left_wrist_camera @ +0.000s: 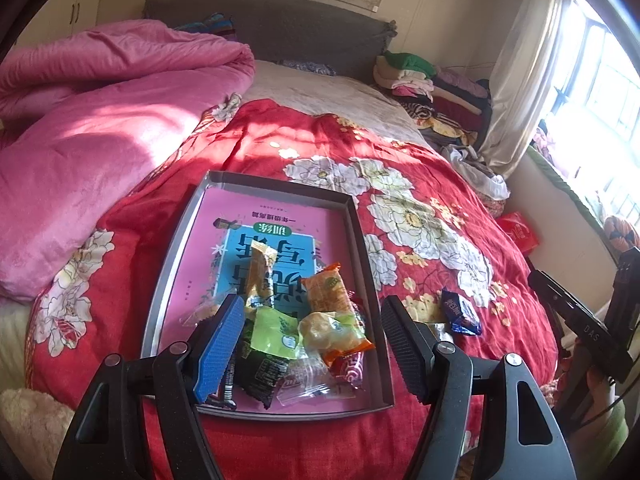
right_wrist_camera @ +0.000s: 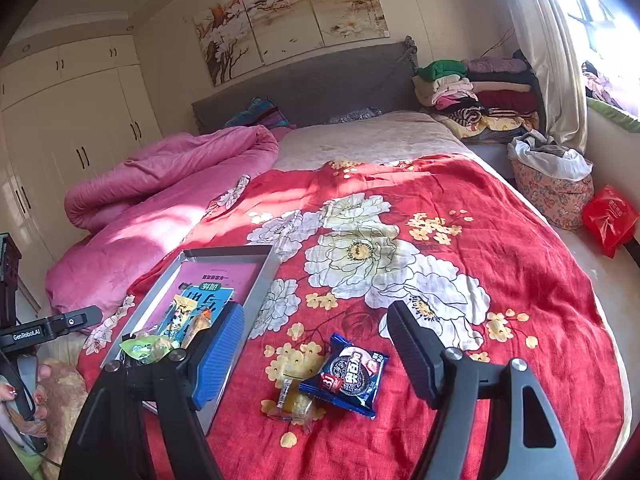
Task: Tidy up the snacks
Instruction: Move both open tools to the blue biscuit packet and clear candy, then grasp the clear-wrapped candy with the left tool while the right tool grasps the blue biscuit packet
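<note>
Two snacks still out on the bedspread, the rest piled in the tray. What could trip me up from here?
1. The clear-wrapped yellow snack touches the blue cookie pack, so the open right claw may pinch both or nudge one away.
2. The tray sits on soft bedding; pressing nearby could tilt it.
3. Its snacks are heaped at the near end, so additions might slide out.

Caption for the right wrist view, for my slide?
Open right claw above blue cookie pack and clear-wrapped snack on the red quilt, beside the tray.

Black gripper frames with silver screws; fingers (left_wrist_camera: 220,344) padded blue and black.
</note>
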`<state>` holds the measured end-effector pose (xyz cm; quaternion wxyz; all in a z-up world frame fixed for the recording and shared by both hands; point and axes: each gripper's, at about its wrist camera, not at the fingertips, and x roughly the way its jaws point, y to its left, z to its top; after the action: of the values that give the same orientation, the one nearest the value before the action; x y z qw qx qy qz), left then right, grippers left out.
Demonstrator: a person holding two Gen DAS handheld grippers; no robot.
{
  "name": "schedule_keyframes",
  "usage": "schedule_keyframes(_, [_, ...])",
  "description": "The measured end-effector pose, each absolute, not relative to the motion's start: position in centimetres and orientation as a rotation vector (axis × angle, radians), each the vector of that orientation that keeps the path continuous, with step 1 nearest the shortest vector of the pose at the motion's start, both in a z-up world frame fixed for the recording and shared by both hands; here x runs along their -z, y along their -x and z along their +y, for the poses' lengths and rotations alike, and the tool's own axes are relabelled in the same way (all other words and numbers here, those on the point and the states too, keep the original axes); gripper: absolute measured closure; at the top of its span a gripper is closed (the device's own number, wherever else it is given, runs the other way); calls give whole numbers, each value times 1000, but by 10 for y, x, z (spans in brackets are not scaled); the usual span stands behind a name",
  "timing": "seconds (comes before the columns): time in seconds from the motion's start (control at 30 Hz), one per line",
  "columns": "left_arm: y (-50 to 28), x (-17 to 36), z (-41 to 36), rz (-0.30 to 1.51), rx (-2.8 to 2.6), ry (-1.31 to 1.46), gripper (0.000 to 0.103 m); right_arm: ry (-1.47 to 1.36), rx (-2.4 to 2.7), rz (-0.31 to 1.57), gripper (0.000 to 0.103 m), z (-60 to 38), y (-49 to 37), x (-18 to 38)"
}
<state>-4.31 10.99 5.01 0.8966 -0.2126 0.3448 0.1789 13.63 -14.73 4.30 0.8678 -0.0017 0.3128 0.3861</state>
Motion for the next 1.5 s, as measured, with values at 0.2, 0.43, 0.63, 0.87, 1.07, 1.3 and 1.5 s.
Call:
schedule_keyframes(0.2, [25,-54,81,745,-300,395,30,-11,-804,686,27,-154,-141,-38])
schedule_keyframes(0.43, [-4,-41,42,824,-188,361,30,-25,-797,730,26,-157,-148,-29])
schedule_keyframes(0.63, [-26,-22,13,909,-117,322,30,-42,-776,768,26,-163,-155,-22])
schedule_keyframes(0.87, [-46,-6,-9,969,-69,297,30,-27,-755,811,26,-164,-162,-11])
schedule_keyframes(1.07, [-62,10,-17,1010,-44,295,30,-34,-752,867,26,-162,-171,2])
schedule_keyframes(1.3, [-77,29,-21,1050,-28,309,30,-39,-757,905,26,-158,-175,13])
schedule_keyframes(1.5, [-91,44,-23,1066,-33,302,30,-26,-766,947,26,-146,-181,25])
